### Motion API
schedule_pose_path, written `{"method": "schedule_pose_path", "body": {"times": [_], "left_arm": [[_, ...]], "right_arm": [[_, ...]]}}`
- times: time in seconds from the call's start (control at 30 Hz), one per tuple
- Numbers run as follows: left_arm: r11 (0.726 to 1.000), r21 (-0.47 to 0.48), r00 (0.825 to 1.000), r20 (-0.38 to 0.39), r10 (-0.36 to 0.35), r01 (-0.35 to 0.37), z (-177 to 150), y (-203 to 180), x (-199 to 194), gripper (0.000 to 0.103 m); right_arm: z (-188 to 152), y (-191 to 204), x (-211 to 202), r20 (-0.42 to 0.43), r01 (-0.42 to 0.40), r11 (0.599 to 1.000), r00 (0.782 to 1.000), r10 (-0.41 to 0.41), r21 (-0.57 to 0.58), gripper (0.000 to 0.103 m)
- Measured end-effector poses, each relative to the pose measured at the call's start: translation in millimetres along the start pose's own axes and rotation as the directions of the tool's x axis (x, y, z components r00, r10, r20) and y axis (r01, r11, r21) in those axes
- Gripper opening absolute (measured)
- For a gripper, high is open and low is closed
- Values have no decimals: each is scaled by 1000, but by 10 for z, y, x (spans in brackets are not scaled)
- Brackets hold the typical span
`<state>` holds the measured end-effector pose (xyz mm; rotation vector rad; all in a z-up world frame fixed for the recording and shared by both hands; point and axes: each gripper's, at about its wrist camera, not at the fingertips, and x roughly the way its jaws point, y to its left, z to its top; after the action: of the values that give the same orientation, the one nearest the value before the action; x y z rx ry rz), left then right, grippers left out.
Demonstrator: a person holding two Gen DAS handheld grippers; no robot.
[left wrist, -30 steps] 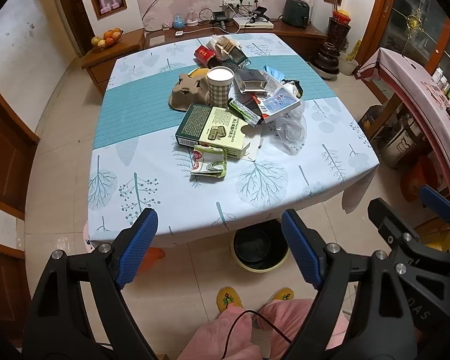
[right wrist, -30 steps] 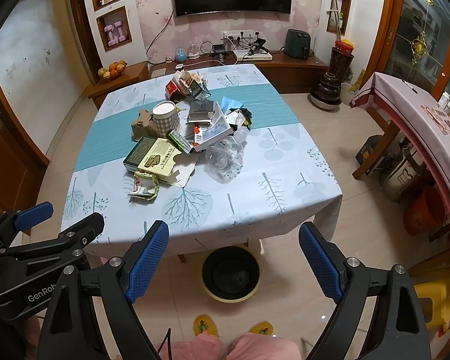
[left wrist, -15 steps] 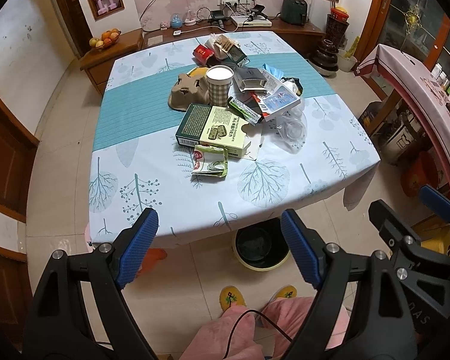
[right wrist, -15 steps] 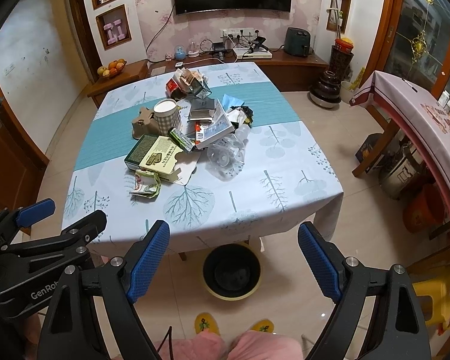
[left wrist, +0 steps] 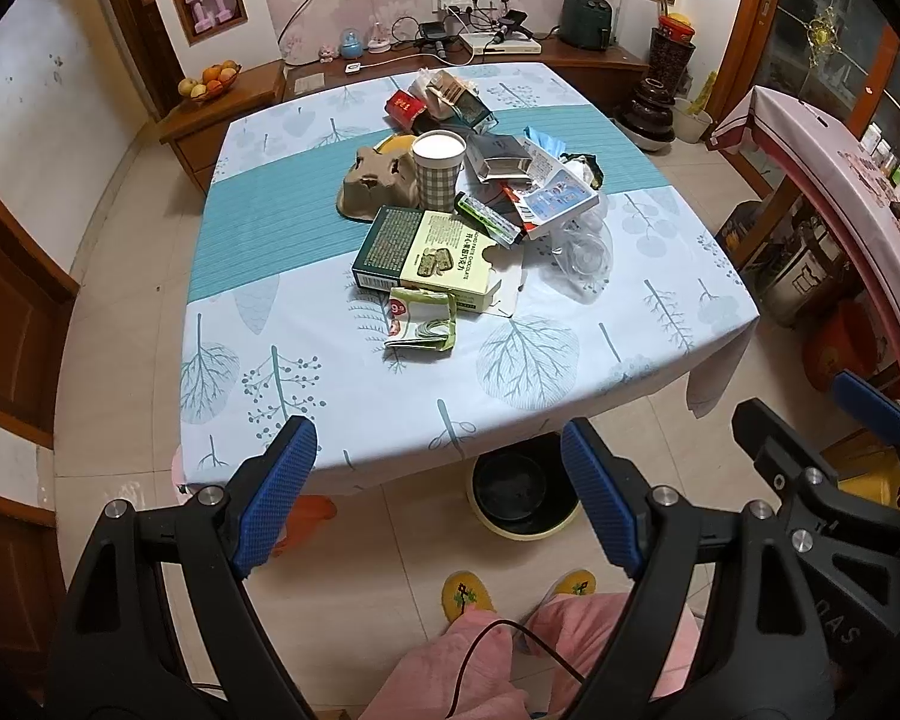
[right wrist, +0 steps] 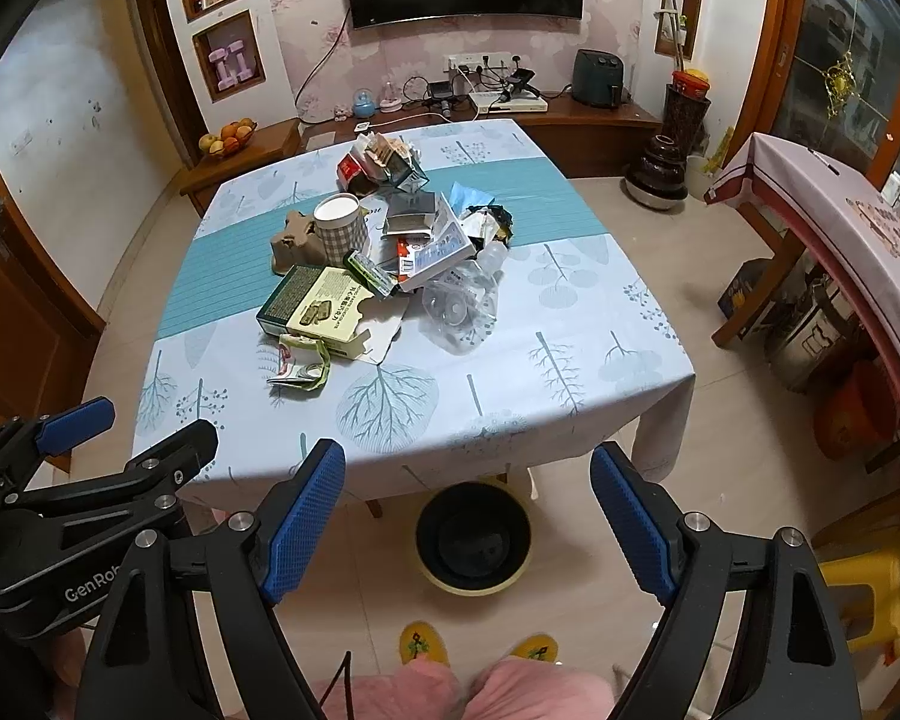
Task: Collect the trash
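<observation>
Blue pads faced each other across a wide gap on both grippers: the left gripper and the right gripper were each spread and held nothing, both hanging off the near edge of the table above the floor. In the right wrist view the left gripper showed from the side at the table's near left corner.

Trash lay heaped around the middle of the table, mostly on and just past the teal band of the cloth. A green box lay flat at the near side of the heap, with a folded wrapper touching its near edge, the piece closest to the grippers. Behind the box stood a checked cup, upright, with a brown pulp tray touching its left side. Right of the cup, cartons and packets overlapped, among them a white-and-blue carton, and a crumpled clear bag spread toward the right edge. Toward the far edge sat a red packet beside a torn bag.

Under the near edge, on the floor, stood a bin with a dark inside and a pale yellow rim, between the two grippers. Yellow slippers showed below it.
</observation>
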<state>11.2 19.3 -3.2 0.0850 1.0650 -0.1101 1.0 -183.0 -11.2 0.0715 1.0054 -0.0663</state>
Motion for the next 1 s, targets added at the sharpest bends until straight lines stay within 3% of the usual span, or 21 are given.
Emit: {"method": "schedule_pose_path", "body": {"times": [0.63,0.7,1.0], "left_arm": [[1000,1,1000,6,-1,1,47,49,68,82],[1000,2,1000,10,9,-9,-33,-101,-11,82],[1000,5,1000,16,3,-3,-36,-106,-41,82]], "right_arm": [[-18,-18,-36,1,-3,1000,1000,3,10,86],[-18,-18,-34,1,-3,1000,1000,3,9,86],[-3,-18,-32,-2,-1,1000,1000,1,13,86]]}}
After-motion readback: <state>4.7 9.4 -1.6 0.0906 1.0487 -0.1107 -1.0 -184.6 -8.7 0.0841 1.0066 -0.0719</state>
